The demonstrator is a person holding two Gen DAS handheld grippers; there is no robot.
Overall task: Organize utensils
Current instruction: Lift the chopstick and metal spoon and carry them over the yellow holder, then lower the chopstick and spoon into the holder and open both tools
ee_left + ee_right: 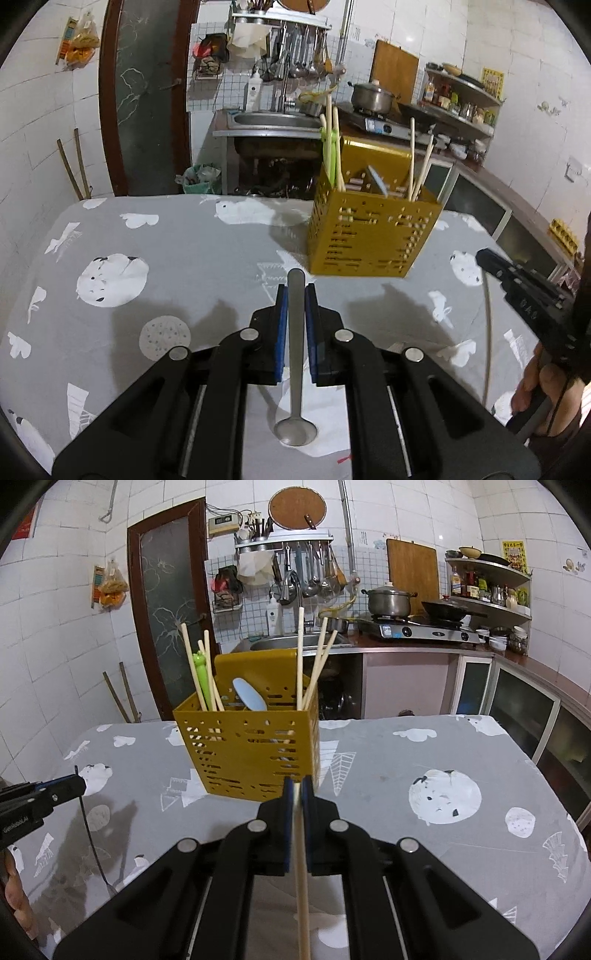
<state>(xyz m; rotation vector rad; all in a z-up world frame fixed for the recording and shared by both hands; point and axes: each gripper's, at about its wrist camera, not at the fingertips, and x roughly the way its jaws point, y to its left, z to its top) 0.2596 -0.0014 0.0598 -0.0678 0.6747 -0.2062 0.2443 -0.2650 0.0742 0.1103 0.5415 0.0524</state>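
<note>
Kitchen table (192,258) with yellow utensil holder (247,746), both grippers loaded.
Left gripper (295,295) clamps a metal spoon (295,369); right gripper (295,786) clamps a chopstick (302,886). Risk: either long utensil may catch the holder's rim or the standing chopsticks and tip it.

The utensil holder (246,751) stands on the worktop (424,760) ahead of both tongs, chopsticks (300,657) upright inside it, a spoon (295,369) between the left tongs (296,291), a chopstick (301,886) between the right tongs (296,784).
</note>
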